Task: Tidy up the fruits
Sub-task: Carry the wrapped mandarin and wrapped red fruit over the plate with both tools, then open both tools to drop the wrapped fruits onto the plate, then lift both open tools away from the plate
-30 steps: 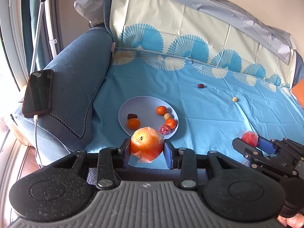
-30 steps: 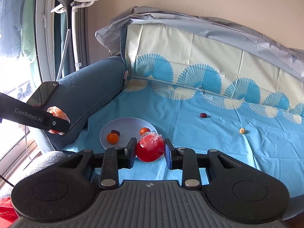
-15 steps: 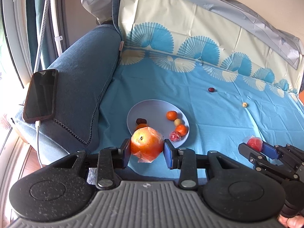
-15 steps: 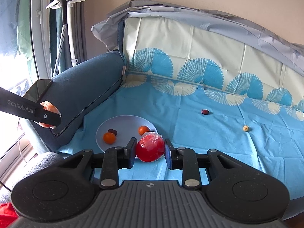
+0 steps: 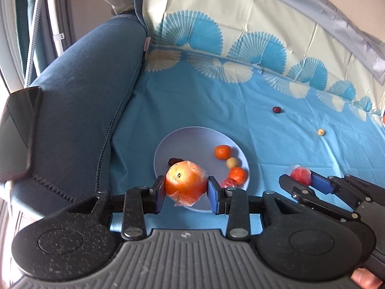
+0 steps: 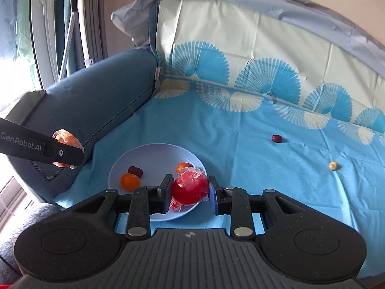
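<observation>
Both tools are matte black plastic, faintly speckled. The left gripper (image 5: 186,193) has a ribbed grey deck marked with a small round emblem, a round disc moulded at each side, and silver screws on the linkage arms; its fingers (image 5: 213,196) carry blue pads. The right gripper (image 6: 190,193) is built the same. White lettering "GenRobot.AI" runs along one black finger. A bit of bare skin (image 5: 364,279) shows at the corner.

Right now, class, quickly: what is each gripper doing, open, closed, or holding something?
Left gripper: closed on the wrapped orange fruit.
Right gripper: closed on the wrapped red fruit.
</observation>
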### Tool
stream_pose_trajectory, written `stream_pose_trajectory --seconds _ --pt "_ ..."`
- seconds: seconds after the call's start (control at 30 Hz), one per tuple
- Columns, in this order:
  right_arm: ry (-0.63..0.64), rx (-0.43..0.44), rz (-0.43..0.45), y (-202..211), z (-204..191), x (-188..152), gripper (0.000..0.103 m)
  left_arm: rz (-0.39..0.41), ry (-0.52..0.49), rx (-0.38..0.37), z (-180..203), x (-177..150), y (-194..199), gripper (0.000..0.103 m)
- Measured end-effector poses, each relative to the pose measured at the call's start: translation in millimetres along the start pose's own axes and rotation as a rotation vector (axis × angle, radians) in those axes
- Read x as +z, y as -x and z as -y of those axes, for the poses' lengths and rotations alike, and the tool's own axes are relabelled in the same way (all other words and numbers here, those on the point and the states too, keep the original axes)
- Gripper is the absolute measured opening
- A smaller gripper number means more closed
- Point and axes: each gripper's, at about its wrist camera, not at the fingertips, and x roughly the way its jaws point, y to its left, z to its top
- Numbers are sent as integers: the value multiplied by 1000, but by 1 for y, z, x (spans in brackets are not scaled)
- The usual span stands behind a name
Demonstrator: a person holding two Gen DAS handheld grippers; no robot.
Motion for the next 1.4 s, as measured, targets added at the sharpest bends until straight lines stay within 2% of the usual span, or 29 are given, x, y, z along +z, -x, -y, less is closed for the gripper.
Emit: stream_pose_trajectory --seconds 0.37,0.73,0.8,0.83,0.87,0.9,0.93,1.0,1.07,1.13,1.2,1.4 --pt "36 34 -107 -93 -3 4 32 -79 -32 7 7 34 -92 40" --pt "70 67 -179 -152 -9 0 32 -152 -67 50 4 42 -148 40" --pt "72 68 -194 -158 -10 -1 33 -149 -67 48 2 43 -151 48" --pt "72 72 -205 -159 -9 -1 36 -137 -68 44 2 44 -149 70" --pt "68 80 -209 -159 -8 0 43 -121 -68 43 1 45 -146 97" --pt "67 91 -207 -157 -7 1 60 -102 -67 51 2 45 -141 103" --pt "66 90 -198 -154 -7 2 76 -78 -67 65 2 46 -136 103" --pt "70 69 -179 -143 -6 4 85 -90 -93 106 6 47 -129 103" --pt "79 66 -176 -129 -6 5 88 -134 -112 146 8 46 -123 103" --pt "64 58 -182 -110 -3 4 98 -151 -99 142 5 41 -111 103" --pt "42 66 -187 -88 -2 1 100 -147 -79 124 2 35 -92 103" --pt "-10 56 -201 -23 -5 -12 102 -111 -51 141 5 9 -28 103"
